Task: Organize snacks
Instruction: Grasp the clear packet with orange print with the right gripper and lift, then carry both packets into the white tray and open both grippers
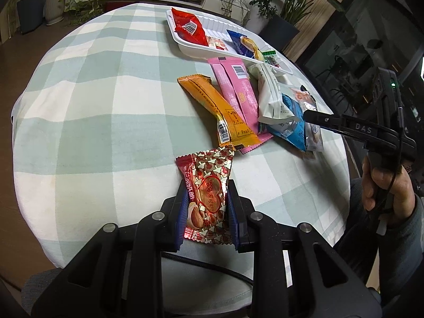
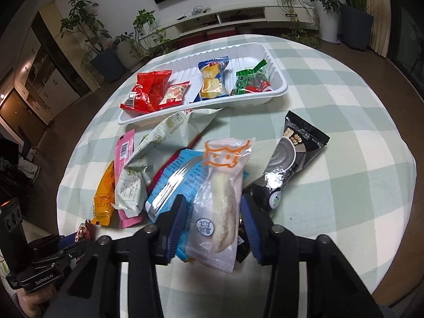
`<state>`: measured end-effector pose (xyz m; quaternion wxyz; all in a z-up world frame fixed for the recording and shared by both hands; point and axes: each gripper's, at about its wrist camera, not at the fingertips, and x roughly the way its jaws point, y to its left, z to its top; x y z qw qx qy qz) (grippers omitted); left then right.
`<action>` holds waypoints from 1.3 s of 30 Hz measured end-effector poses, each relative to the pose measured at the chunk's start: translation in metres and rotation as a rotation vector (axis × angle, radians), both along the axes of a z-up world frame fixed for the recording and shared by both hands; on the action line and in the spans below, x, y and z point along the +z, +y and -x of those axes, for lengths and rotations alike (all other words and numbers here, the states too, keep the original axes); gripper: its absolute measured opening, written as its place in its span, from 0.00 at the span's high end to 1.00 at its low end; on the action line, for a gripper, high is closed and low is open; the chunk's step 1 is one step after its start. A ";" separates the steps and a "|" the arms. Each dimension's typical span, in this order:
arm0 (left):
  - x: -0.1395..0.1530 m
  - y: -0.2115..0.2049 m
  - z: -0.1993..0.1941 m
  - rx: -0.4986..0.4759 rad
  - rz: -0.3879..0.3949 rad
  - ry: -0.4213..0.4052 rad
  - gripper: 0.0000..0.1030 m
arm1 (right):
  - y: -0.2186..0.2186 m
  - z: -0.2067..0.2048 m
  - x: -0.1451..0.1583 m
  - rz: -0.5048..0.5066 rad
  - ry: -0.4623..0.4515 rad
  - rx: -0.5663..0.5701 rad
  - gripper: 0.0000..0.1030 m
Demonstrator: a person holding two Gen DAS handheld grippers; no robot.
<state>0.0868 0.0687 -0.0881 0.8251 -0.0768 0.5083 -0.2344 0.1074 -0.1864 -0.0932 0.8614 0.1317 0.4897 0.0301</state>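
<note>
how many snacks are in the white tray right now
4, maybe more hidden: in the tray, a red packet at left, a small pale red one beside it, a blue-yellow one mid, a green one right.

"DAS" on right claw (image 1: 310, 115)

Even indoor light falls bright on the checked tabletop (image 1: 106, 100), while the room around it stays dim. Strong fisheye curvature bends the edges, and the corners go black. Glare flashes on the blue packet (image 2: 172, 182) and the black packet (image 2: 275, 177). Focus is sharp and shadows are soft.
</note>
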 end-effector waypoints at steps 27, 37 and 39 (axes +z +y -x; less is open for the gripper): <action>0.032 0.009 -0.018 0.021 0.065 -0.047 0.77 | -0.047 0.022 0.028 -0.158 -0.103 -0.063 0.80; 0.096 0.003 -0.105 0.045 0.042 -0.172 0.77 | -0.151 -0.002 0.080 -0.122 -0.227 -0.283 0.80; 0.110 -0.011 -0.127 0.028 0.021 -0.197 0.77 | -0.151 -0.018 0.099 -0.107 -0.276 -0.259 0.80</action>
